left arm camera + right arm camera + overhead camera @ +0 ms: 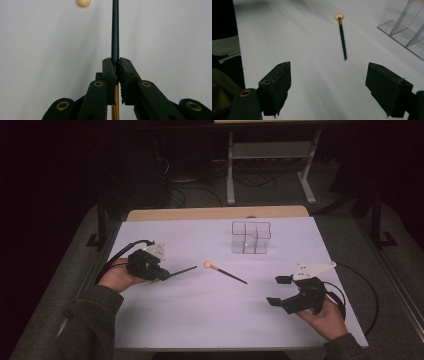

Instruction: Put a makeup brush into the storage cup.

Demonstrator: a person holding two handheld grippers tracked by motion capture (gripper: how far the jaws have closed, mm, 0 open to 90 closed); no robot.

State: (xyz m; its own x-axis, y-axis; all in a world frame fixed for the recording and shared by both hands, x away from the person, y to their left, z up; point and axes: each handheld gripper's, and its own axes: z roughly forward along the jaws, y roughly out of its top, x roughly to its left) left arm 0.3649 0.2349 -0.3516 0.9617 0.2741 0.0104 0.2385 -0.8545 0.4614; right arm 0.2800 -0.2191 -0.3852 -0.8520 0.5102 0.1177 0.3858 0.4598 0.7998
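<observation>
Dark brush [115, 30] sits clamped in the left gripper [117, 65]; jaws pinched tight on its slim handle, which runs straight out ahead of them in the left gripper view, w/ a gold-coloured stretch showing below the pads; in the high view that handle [181, 271] sticks out from the gripper [165, 274] toward table centre, raised off the white table [210, 320]. Second brush [225, 272], pale fan-shaped tip & dark handle, lies flat on the table just past the held one's free end, apart from it; tip points to the left side, handle end toward the right gripper [278, 290]. Right gripper [327, 85] is spread wide, nothing betw. its pads; it hovers over bare table, well apart from the lying brush [342, 37]. Clear acrylic organiser [250, 237] w/ several compartments stands upright at the far side, beyond both brushes; its corner [404, 27] shows in the right gripper view.
</observation>
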